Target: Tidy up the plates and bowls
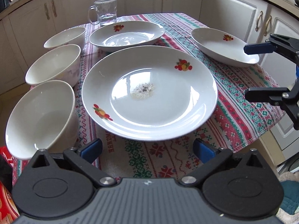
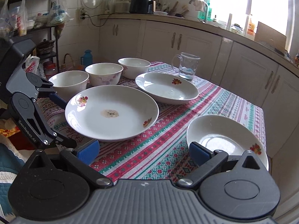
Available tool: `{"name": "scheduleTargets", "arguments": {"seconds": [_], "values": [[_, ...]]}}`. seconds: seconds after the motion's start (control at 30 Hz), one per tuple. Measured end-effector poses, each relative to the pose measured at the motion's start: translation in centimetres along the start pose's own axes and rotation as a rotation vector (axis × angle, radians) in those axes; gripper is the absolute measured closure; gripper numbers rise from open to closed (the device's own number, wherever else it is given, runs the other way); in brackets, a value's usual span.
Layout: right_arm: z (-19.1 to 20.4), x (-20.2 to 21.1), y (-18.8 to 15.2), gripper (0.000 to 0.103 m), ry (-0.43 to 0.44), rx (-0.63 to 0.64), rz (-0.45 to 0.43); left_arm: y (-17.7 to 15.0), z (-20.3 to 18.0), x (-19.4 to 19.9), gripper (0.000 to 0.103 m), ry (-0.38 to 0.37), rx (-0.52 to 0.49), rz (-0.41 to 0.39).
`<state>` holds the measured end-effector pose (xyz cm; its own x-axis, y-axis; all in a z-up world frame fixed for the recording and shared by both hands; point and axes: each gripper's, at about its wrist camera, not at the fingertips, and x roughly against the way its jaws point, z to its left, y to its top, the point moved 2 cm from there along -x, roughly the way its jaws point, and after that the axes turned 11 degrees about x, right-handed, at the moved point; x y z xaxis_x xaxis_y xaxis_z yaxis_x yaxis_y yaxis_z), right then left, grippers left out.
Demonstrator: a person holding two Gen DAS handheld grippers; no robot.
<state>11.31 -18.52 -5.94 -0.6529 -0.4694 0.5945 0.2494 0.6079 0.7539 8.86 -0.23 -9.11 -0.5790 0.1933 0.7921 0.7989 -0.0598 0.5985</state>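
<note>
- We see three plates laid out singly on the patterned tablecloth (image 1: 233,100): a large plate (image 1: 149,93) nearest us with a small patch of residue at its centre, a far plate (image 1: 127,35) behind it, and a right-hand plate (image 1: 224,46) near the cloth's edge. None is stacked on another.
- Three bowls stand in a row along the left side: near bowl (image 1: 40,119), middle bowl (image 1: 53,65), far bowl (image 1: 65,37). They sit close together, each on its own base.
- We judge the organizing as barely begun; all the gathering and stacking is left.
- Our left gripper (image 1: 147,149) has its jaws spread wide with nothing between them, just short of the large plate's near rim.
- Our right gripper (image 2: 143,153) is also released and empty, with one finger close by the right-hand plate.
- A glass mug (image 1: 104,11) stands behind the far plate.
</note>
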Motion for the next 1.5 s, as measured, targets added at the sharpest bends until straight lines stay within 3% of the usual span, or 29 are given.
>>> {"name": "scheduleTargets", "arguments": {"seconds": [0.23,0.5,1.0,1.2,1.5], "values": [[-1.1,-1.4,1.5,0.0,0.076,0.075,-0.009,0.0,-0.2,-0.1,0.001,0.014,0.046,-0.005],[-2.9,-3.3,3.7,0.0,0.226,0.128,-0.006,0.3,-1.4,0.2,0.001,0.022,0.007,-0.055],[-7.0,-11.6,7.4,0.003,0.498,0.018,0.158,1.0,-1.6,-0.5,0.001,0.048,0.054,-0.074],[-7.2,-14.7,8.1,0.015,0.529,0.012,0.235,1.1,-1.6,-0.7,0.001,0.049,0.054,-0.072],[-7.2,-17.2,8.6,0.017,0.608,-0.016,0.267,1.0,-1.7,-0.7,0.001,0.049,0.043,-0.076]]}}
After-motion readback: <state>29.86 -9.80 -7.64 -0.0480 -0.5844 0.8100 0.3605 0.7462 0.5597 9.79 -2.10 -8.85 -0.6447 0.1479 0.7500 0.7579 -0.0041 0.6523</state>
